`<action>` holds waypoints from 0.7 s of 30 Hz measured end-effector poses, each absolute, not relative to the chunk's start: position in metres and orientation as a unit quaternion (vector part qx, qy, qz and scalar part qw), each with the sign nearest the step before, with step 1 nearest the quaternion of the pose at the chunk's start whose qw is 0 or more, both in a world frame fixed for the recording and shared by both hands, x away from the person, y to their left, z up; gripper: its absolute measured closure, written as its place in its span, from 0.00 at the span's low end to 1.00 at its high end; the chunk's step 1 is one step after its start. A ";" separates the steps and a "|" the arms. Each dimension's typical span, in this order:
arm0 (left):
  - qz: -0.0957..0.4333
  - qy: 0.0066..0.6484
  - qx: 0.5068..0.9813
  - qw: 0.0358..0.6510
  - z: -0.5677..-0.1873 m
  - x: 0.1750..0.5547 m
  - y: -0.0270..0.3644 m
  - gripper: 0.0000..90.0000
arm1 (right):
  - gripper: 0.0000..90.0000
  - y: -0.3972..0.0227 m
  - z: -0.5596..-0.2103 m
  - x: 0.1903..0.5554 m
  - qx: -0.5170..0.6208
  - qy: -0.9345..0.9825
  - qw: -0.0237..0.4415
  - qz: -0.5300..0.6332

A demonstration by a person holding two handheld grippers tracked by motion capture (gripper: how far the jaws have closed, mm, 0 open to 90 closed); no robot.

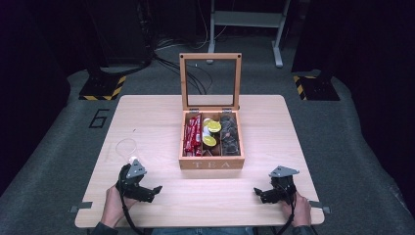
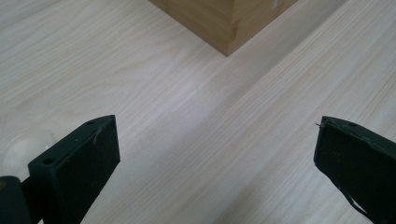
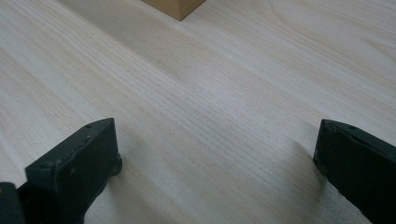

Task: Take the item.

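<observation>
- The worktop [image 1: 156, 127] is a pale wooden square standing on grey carpet, with dark stands and a metal frame beyond its far edge.
- The tea box [image 1: 211, 164] sits at the middle of the worktop, a little nearer the near edge than the far one. It is wooden, and its front wall bears the word TEA.
- The lid [image 1: 210, 56] of the box stands upright at the far side, a wooden frame with a clear pane, hinged to the box's far wall.
- Inside, the box has three compartments side by side: red sachets [image 1: 193, 133] in the left one, round pods with yellow tops [image 1: 212, 127] in the middle one, dark wrapped bags [image 1: 229, 133] in the right one.
- The left claw [image 1: 155, 188] rests low on the worktop near the left near corner, held by a hand [image 1: 113, 205]. Its jaws stand wide apart with bare wood between them. In the left gripper view a corner of the tea box [image 2: 224, 23] lies ahead, apart from the jaws.
- The right claw [image 1: 257, 192] rests low near the right near corner, held by the other hand [image 1: 301, 210]. Its jaws are also spread wide and hold nothing. A corner of the tea box [image 3: 177, 7] shows at the far edge of the right gripper view, well apart.
- A thin white loop of cord [image 1: 126, 146] lies on the worktop just beyond the left claw.
</observation>
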State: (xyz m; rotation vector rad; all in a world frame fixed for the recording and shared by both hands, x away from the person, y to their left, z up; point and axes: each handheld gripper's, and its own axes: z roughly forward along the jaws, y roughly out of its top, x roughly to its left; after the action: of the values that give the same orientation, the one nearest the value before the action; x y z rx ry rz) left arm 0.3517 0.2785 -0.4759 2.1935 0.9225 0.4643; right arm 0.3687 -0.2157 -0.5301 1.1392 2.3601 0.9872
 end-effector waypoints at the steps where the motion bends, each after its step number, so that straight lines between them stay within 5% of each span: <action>1: 0.176 0.353 0.850 0.348 -0.474 0.352 0.277 0.00 | 0.00 -0.216 -0.530 0.369 0.401 0.831 0.170 0.347; 21: 0.168 0.311 0.867 0.352 -0.444 0.372 0.242 0.01 | 0.00 -0.216 -0.530 0.369 0.401 0.831 0.170 0.347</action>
State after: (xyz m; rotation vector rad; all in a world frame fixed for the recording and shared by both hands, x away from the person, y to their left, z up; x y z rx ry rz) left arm 0.3715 0.2424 -0.4442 2.2420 0.8054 0.4344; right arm 0.3686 -0.2158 -0.5301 1.1394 2.3604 0.9869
